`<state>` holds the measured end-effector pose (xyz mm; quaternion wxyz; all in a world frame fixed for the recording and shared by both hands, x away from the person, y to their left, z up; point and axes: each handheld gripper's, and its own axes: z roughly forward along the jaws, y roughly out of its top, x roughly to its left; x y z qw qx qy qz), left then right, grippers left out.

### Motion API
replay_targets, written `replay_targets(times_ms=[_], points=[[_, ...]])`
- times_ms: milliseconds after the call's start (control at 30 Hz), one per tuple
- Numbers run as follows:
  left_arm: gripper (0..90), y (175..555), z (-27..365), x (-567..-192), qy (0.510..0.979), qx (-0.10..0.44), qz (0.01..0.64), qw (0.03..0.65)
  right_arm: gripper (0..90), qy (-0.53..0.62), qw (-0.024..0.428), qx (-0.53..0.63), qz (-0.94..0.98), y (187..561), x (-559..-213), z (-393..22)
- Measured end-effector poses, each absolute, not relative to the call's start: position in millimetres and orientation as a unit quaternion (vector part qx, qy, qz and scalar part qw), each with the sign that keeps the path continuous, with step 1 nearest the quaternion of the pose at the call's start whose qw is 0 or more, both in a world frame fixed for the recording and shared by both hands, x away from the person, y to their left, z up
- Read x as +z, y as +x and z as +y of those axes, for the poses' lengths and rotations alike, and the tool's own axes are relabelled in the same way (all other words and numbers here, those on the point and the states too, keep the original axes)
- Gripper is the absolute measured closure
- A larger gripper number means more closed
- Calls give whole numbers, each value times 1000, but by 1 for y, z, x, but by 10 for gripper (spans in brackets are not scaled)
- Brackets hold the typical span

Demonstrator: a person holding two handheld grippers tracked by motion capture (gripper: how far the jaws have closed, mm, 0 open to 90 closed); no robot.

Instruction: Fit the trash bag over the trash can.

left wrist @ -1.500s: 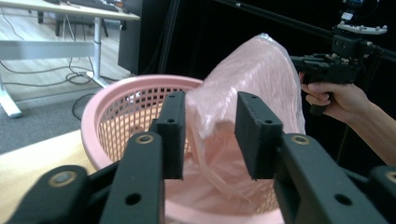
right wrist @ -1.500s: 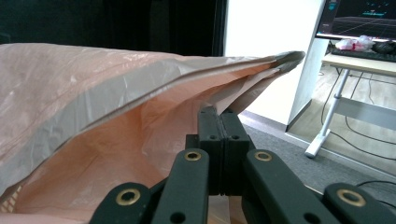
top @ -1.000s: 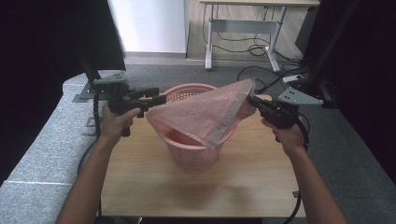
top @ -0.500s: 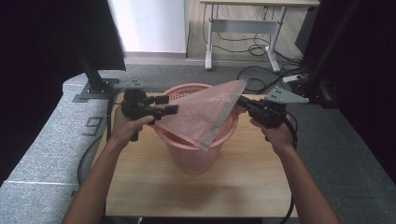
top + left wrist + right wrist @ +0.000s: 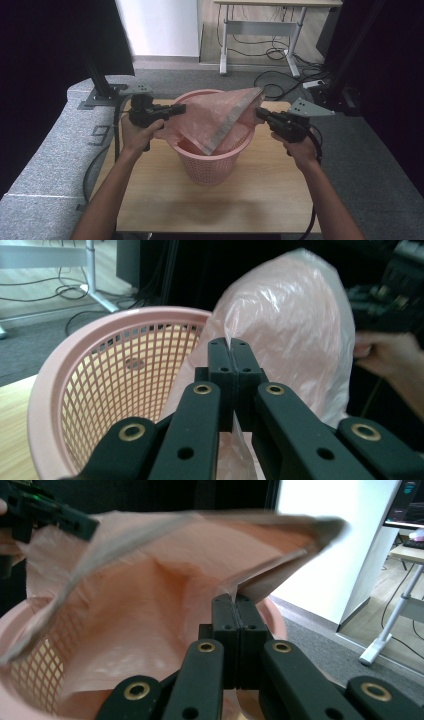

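A pink plastic bag hangs over a pink basket that stands on the wooden table. The left gripper has just been closing its jaws, and now they are pressed together on the left edge of the bag; in the left gripper view a thin fold of the bag sits between them. The right gripper pinches the opposite edge of the bag near the far right rim of the basket, its jaws tight on the film. The bag is stretched between both grippers, and its lower part falls inside the basket.
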<state>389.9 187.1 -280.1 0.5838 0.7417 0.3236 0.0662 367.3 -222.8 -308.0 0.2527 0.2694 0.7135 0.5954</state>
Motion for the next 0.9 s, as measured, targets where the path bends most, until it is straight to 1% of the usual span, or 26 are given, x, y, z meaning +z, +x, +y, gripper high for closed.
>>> replay_targets(times_ms=[133,333,500,700,733,800,900], points=[[898,393,195,-281,725,56,337,598,890,279,251,598,708,365,-313,-242],[898,396,200,-282,718,42,345,603,893,297,245,598,703,366,-321,-262],[898,398,203,-284,718,37,346,603,895,298,246,594,706,367,-328,-272],[898,395,200,-287,722,36,342,600,892,304,248,589,706,369,-332,-274],[899,394,200,-287,723,38,342,599,883,303,251,587,707,368,-332,-273],[898,392,199,-288,725,38,341,597,803,304,264,583,706,364,-332,-272],[898,391,198,-289,727,36,342,595,702,298,268,581,709,355,-333,-271]])
